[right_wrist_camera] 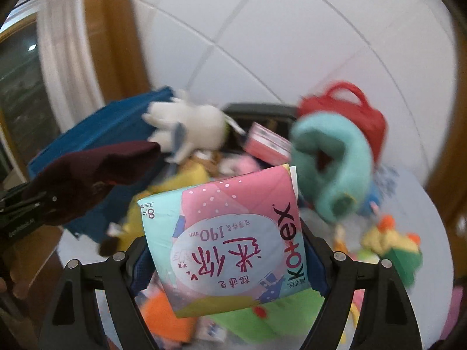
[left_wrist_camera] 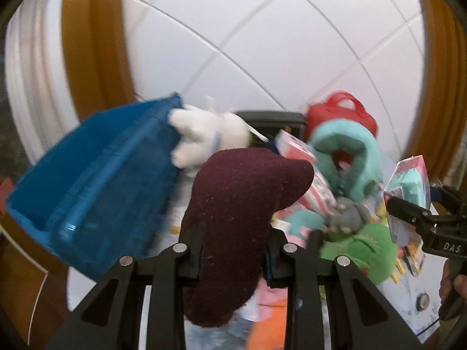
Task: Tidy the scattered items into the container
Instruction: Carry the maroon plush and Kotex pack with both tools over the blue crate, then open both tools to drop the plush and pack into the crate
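My left gripper [left_wrist_camera: 233, 250] is shut on a dark maroon knitted cloth [left_wrist_camera: 239, 213] that hangs over its fingers; the same cloth [right_wrist_camera: 87, 175] and gripper show at the left of the right wrist view. My right gripper [right_wrist_camera: 230, 259] is shut on a pink and teal Kotex pack [right_wrist_camera: 230, 239], held wide between its pads; that pack [left_wrist_camera: 408, 192] appears at the right of the left wrist view. The blue plastic container [left_wrist_camera: 96, 186] stands tilted at the left, also seen as the blue container [right_wrist_camera: 105, 134] from the right wrist. Both grippers are raised above the pile.
On the round white table [right_wrist_camera: 432, 204] lies a heap: white plush toy [left_wrist_camera: 204, 137], teal neck pillow [left_wrist_camera: 347, 157], red bag [left_wrist_camera: 341, 113], green plush [left_wrist_camera: 359, 245], pink box [right_wrist_camera: 268, 143], yellow plush [right_wrist_camera: 181, 180], dark bin [left_wrist_camera: 268, 122]. Tiled wall and wooden door frames stand behind.
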Demonstrator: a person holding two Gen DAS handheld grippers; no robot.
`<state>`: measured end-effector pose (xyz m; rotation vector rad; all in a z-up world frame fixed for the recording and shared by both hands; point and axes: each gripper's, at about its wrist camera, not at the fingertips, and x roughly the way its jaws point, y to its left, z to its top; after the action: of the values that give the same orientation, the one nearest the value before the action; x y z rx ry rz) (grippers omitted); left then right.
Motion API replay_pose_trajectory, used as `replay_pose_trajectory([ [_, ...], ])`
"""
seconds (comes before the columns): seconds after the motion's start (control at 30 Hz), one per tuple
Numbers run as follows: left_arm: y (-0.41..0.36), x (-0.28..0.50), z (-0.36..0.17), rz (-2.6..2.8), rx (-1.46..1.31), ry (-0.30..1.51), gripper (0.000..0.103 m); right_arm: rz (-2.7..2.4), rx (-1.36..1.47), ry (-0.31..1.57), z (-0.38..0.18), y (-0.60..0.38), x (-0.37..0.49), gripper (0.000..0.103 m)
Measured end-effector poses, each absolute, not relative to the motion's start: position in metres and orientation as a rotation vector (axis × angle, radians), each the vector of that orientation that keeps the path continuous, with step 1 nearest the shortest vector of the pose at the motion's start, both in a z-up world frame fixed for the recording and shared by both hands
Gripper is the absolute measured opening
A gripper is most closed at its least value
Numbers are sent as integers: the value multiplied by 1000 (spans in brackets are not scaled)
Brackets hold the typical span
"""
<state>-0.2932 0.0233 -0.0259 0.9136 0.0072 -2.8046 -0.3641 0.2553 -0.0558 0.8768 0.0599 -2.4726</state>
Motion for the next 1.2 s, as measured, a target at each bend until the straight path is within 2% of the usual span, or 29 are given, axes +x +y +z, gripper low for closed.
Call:
replay_pose_trajectory([
  [0.27, -108, -277, 27, -2744, 769, 14, 27, -2332, 715, 103, 2, 118, -365, 84],
  [0.53, -274, -272, 31, -2667, 839, -4, 27, -2249, 652, 144, 35, -72, -359, 84],
  [0.8, -376, -290, 6, -2642, 948, 36, 27, -2201, 762, 228, 19, -203, -369, 84],
  [1.03, -405, -304, -20, -2660, 1039, 68, 27, -2190, 904, 300, -17, -241, -384, 84],
  [1.07, -406, -308, -24, -2666, 1052, 62, 30, -2193, 919, 302, -21, -243, -386, 84],
  [1.13, -406, -312, -25, -2672, 1070, 61, 41, -2201, 950, 307, -28, -247, -391, 84],
  [1.2, -407, -317, -26, -2680, 1056, 54, 66, -2223, 965, 308, -31, -247, -395, 84],
])
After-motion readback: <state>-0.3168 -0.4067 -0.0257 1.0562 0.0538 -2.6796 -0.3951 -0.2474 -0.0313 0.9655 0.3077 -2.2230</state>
